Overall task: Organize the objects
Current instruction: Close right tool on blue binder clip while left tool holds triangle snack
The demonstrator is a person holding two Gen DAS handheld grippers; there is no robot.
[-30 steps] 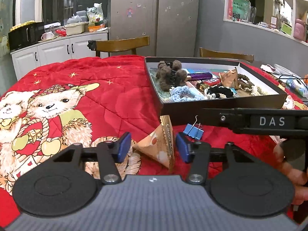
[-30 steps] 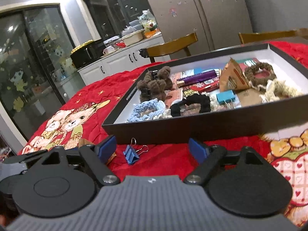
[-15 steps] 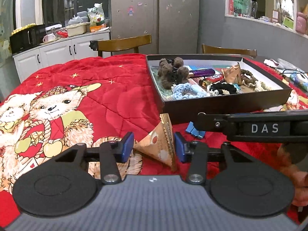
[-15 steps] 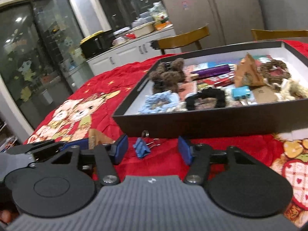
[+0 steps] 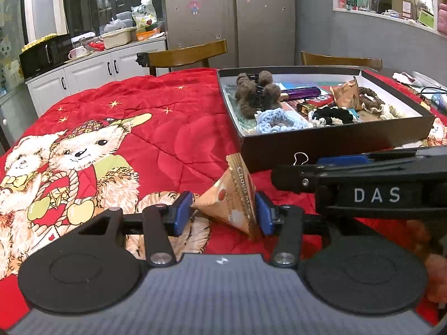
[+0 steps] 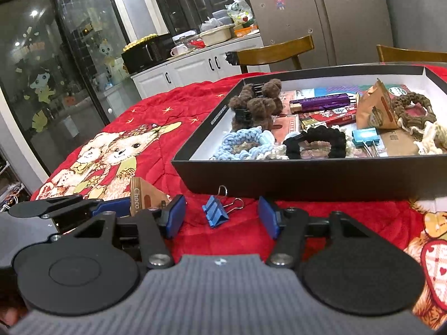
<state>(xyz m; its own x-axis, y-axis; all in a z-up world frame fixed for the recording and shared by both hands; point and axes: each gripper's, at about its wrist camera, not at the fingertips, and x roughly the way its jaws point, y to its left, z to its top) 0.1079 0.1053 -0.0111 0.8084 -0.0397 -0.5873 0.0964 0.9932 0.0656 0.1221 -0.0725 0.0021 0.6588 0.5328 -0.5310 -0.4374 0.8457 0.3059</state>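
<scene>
My left gripper (image 5: 223, 213) brackets a triangular snack packet (image 5: 233, 199) standing on the red blanket (image 5: 167, 139). The right pad touches its seam edge; the left pad sits at its corner, and I cannot tell whether it presses. The jaws have just been opening slightly.

My right gripper (image 6: 222, 220) has just been closing. Its pads stand apart on either side of a blue binder clip (image 6: 215, 212) lying on the blanket, neither touching it.

Left view only: the right gripper's side, lettered "DAS", crossing in front of the clip, of which only a wire loop (image 5: 300, 157) shows. A hand is cut off at the right edge.

Right view only: the whole clip, and the box (image 6: 307, 176) contents from above: brown pompom claw clip (image 6: 257, 103), blue crochet ring (image 6: 240, 145), black scrunchie (image 6: 321, 139), purple lighter (image 6: 321, 102), second packet (image 6: 374, 109), light blue binder clip (image 6: 364, 136), brown-and-cream crochet piece (image 6: 413, 111).

The left gripper and packet (image 6: 142, 195) show partly at the left edge.

Legible: "Choco" on the packet. Box-wall lettering is too small to read.
</scene>
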